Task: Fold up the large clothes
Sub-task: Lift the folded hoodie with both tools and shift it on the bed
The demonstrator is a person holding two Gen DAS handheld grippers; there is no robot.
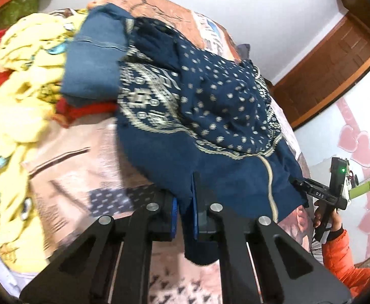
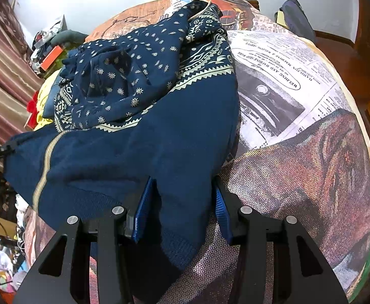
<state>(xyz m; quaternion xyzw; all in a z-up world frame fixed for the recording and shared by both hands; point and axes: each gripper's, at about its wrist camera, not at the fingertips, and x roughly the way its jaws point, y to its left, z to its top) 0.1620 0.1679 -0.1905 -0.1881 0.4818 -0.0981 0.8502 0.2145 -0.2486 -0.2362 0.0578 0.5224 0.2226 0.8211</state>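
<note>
A navy garment (image 1: 210, 106) with cream patterned bands lies crumpled on the printed bed cover (image 1: 78, 157). My left gripper (image 1: 185, 210) is shut on its plain navy hem, which hangs down between the pads. In the right wrist view the same garment (image 2: 146, 139) spreads over the bed cover (image 2: 299, 177). There my right gripper (image 2: 182, 212) holds a bunched stretch of hem between its blue pads (image 2: 141, 215). Each gripper shows in the other's view: the right gripper (image 1: 301, 183) at the hem's far corner, the left gripper (image 2: 2, 150) at the left edge.
A yellow printed cloth (image 1: 25, 96), a folded blue garment (image 1: 93, 60) and a red cloth (image 1: 83, 109) are heaped at the left of the bed. A person's orange sleeve (image 1: 342, 261) is at the right. A wooden door (image 1: 332, 71) stands behind. A dark bag (image 2: 296, 17) lies at the far edge.
</note>
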